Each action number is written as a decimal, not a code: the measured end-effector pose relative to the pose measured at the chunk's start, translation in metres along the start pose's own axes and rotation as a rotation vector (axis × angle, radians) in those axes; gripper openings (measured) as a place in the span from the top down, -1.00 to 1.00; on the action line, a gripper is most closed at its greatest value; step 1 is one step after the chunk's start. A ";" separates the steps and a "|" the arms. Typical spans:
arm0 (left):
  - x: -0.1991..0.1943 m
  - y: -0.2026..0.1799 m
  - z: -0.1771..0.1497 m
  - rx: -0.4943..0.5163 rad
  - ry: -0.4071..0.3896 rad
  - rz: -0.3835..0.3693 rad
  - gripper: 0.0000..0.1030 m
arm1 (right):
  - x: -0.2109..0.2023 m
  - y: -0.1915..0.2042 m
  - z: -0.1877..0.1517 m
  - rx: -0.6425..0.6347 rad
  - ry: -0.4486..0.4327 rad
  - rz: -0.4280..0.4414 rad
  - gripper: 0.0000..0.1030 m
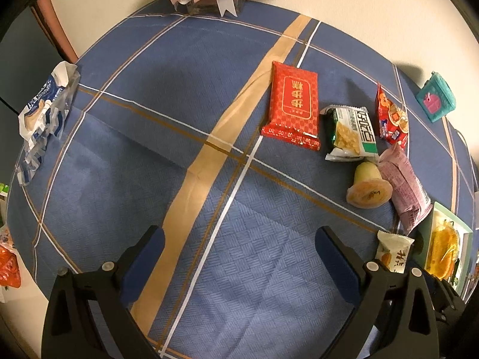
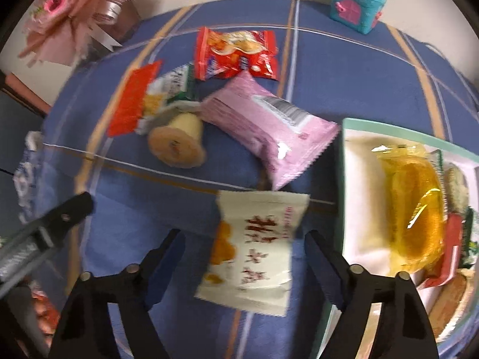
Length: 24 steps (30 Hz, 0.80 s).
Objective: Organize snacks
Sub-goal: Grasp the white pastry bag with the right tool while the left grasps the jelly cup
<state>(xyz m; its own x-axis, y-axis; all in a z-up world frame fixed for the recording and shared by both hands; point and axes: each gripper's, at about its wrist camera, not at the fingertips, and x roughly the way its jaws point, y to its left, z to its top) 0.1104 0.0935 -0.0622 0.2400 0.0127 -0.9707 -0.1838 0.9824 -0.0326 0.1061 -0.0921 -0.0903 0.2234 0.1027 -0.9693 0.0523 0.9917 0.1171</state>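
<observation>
The right gripper [image 2: 242, 239], jaws spread, is straddling the cream packet [image 2: 254, 254] lying on the cloth [image 2: 344, 74] just beside the box [image 2: 347, 179]; pads are not yet pressing. Closing squarely across the packet's middle would avoid crushing it. The left gripper [image 1: 239, 257] is hanging spread and empty. Red characters on the packet are blurring beyond reading.

Both cameras ride on hand-held grippers and look steeply down along their own black fingers at a blue plaid tablecloth [image 1: 209, 119]. The left wrist view hangs higher, over bare cloth, with the snacks off to its right. The right wrist view sits close above a white snack packet [image 2: 254, 251]. Both views share the pink packet [image 1: 404, 185], the jelly cup [image 2: 179, 140] and the teal box [image 1: 435, 97].
</observation>
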 end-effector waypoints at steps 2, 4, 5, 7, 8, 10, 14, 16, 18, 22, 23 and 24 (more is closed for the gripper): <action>0.004 -0.003 -0.001 0.006 0.008 0.004 -0.95 | 0.005 0.000 0.000 0.005 0.010 -0.002 -0.45; 0.008 -0.005 -0.002 0.011 0.015 0.007 -0.95 | 0.010 0.003 0.000 -0.007 0.011 -0.025 -0.41; 0.009 -0.006 -0.002 0.011 0.017 0.006 -0.95 | 0.011 0.006 -0.002 -0.021 0.007 -0.045 -0.37; 0.011 -0.007 -0.003 0.010 0.020 0.006 -0.95 | 0.013 0.016 -0.004 -0.066 -0.003 -0.099 -0.33; 0.012 -0.007 -0.003 0.010 0.019 0.009 -0.95 | 0.014 0.019 -0.005 -0.076 -0.008 -0.108 -0.33; 0.013 -0.007 -0.002 0.007 0.018 0.016 -0.95 | 0.015 0.020 -0.006 -0.078 -0.020 -0.108 -0.32; 0.014 -0.006 -0.001 -0.006 0.015 0.014 -0.95 | 0.013 0.018 -0.009 -0.078 -0.040 -0.107 -0.14; 0.013 -0.005 0.001 -0.011 0.006 0.015 -0.95 | 0.012 0.015 -0.012 -0.076 -0.047 -0.106 -0.09; 0.011 -0.005 0.004 -0.013 -0.002 0.014 -0.95 | 0.007 0.008 -0.012 -0.066 -0.047 -0.091 -0.09; 0.005 -0.004 0.005 -0.023 -0.013 0.008 -0.95 | -0.004 0.000 -0.010 -0.045 -0.058 -0.064 -0.08; 0.004 -0.005 0.006 -0.026 -0.015 0.000 -0.95 | -0.010 -0.004 -0.008 -0.041 -0.065 -0.059 -0.08; 0.003 -0.005 0.008 -0.028 -0.017 -0.010 -0.95 | -0.015 -0.005 -0.006 -0.035 -0.076 -0.052 -0.08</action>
<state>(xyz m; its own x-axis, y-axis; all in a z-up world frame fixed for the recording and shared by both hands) 0.1193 0.0898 -0.0634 0.2577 0.0062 -0.9662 -0.2082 0.9768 -0.0493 0.0970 -0.0983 -0.0778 0.2950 0.0458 -0.9544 0.0318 0.9978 0.0577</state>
